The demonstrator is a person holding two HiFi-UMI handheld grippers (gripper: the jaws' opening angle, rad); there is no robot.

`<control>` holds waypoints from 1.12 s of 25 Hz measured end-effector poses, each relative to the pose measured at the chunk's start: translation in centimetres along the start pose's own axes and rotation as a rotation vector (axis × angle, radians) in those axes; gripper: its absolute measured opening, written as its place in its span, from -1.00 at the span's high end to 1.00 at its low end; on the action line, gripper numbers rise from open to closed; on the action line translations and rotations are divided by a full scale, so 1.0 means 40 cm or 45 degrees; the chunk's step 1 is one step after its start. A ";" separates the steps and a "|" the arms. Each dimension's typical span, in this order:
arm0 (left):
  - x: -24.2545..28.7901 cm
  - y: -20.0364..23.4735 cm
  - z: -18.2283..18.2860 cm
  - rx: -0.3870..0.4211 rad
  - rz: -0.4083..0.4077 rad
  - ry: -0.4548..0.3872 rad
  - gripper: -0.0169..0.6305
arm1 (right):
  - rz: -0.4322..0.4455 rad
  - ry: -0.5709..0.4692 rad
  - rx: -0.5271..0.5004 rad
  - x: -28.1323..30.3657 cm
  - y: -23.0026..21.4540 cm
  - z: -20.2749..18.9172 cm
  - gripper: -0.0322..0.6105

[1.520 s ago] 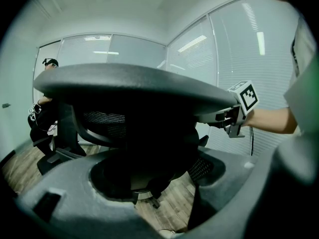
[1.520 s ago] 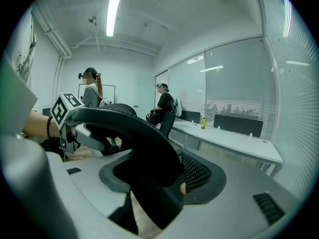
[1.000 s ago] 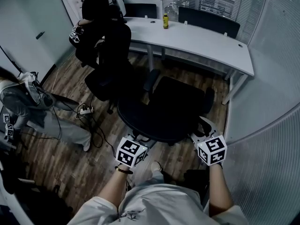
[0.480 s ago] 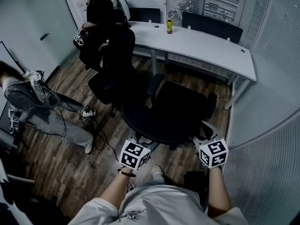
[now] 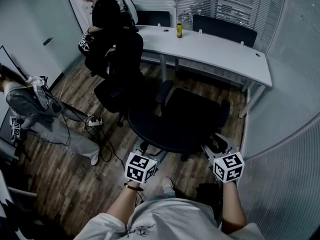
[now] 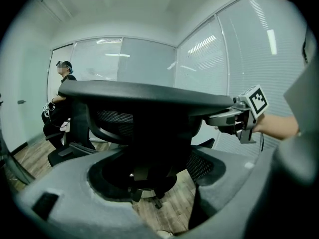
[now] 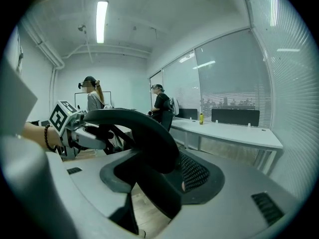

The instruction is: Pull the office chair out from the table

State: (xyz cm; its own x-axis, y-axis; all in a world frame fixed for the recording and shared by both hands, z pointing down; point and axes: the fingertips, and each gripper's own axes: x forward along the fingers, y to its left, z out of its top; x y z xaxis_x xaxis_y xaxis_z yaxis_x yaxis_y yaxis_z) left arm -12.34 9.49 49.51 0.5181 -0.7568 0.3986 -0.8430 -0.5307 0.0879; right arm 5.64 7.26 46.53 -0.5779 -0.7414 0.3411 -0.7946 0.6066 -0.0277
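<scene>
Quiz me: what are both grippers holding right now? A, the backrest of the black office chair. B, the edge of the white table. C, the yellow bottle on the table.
A: the left gripper and the right gripper each grip the backrest rim of the office chair, as both gripper views show.

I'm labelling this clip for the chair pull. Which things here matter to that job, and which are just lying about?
In the job:
office chair, gripped at its back by the left tool and right tool
white table beyond it

Lying about:
yellow bottle on the table
second chair
power strip on the floor
</scene>
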 end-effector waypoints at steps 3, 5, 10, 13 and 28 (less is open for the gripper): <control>-0.013 -0.008 -0.010 -0.010 0.015 0.001 -0.06 | 0.011 -0.001 0.002 -0.017 0.007 -0.010 0.19; -0.027 -0.009 -0.016 -0.015 0.022 0.005 -0.06 | 0.014 -0.001 0.010 -0.025 0.017 -0.014 0.23; -0.069 -0.016 -0.027 -0.034 0.061 0.000 -0.05 | 0.037 0.005 0.031 -0.056 0.052 -0.034 0.52; -0.091 -0.023 -0.035 -0.046 0.081 -0.004 -0.04 | 0.056 0.002 0.033 -0.074 0.075 -0.044 0.68; -0.187 -0.219 -0.053 -0.006 0.104 -0.088 0.88 | 0.151 0.000 0.061 -0.228 0.196 -0.105 0.85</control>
State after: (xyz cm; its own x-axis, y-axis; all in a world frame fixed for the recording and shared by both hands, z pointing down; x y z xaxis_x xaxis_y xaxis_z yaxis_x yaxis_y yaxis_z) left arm -9.14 20.62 47.69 0.4560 -0.8223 0.3404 -0.8835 -0.4644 0.0616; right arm 5.46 19.96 47.14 -0.6684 -0.6653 0.3327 -0.7286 0.6757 -0.1125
